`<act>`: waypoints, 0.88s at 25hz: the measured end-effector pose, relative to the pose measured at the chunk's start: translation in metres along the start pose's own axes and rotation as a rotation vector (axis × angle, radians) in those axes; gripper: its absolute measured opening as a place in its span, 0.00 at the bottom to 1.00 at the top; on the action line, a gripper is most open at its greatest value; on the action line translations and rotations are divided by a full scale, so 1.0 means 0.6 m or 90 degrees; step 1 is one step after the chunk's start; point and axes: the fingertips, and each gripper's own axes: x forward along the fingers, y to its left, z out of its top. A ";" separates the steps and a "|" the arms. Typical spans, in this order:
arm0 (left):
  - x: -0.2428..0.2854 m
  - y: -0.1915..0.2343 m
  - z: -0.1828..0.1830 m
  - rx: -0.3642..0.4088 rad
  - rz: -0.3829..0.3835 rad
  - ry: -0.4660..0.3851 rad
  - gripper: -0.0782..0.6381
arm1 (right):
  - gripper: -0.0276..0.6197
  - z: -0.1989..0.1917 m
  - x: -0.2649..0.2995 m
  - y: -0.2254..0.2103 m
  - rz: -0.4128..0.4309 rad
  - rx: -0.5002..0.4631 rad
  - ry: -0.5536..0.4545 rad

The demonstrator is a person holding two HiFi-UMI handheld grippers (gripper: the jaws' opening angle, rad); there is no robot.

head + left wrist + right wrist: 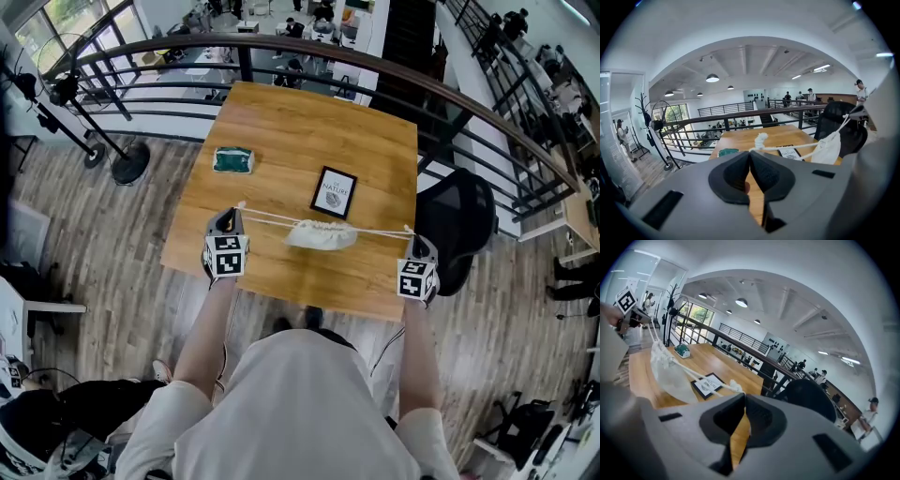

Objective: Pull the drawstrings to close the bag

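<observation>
Here the white bag (321, 234) is slung just on the person's side of the framed card (335, 192), its drawstrings (272, 219) stretched taut. The left gripper (232, 214), left of the card, and the right gripper (410, 236), right of it, each have their jaws closed on a cord end.

Open-plan office on a mezzanine level. A curved black railing (246, 61) overlooks people (323, 17) working on the floor below. There is a wooden worktop (309, 141), a black office chair (459, 220), a plank floor (103, 244), pendant lamps (712, 78) and a coat stand (644, 110).
</observation>
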 end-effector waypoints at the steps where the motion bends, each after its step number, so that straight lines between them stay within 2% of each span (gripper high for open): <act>1: -0.001 -0.002 0.001 -0.003 -0.004 -0.002 0.11 | 0.06 0.000 -0.004 0.002 0.001 0.010 -0.001; 7: -0.009 -0.008 0.014 -0.017 -0.026 -0.015 0.11 | 0.06 -0.008 -0.014 0.001 0.013 0.087 -0.002; 11: -0.016 -0.006 0.031 -0.034 -0.038 -0.030 0.11 | 0.06 0.000 -0.023 -0.005 0.031 0.127 -0.027; 18: -0.041 -0.027 0.064 -0.059 -0.056 -0.068 0.11 | 0.06 0.018 -0.032 -0.018 0.076 0.146 -0.075; 22: -0.050 -0.030 0.083 -0.042 -0.063 -0.099 0.11 | 0.06 0.031 -0.028 -0.024 0.094 0.138 -0.094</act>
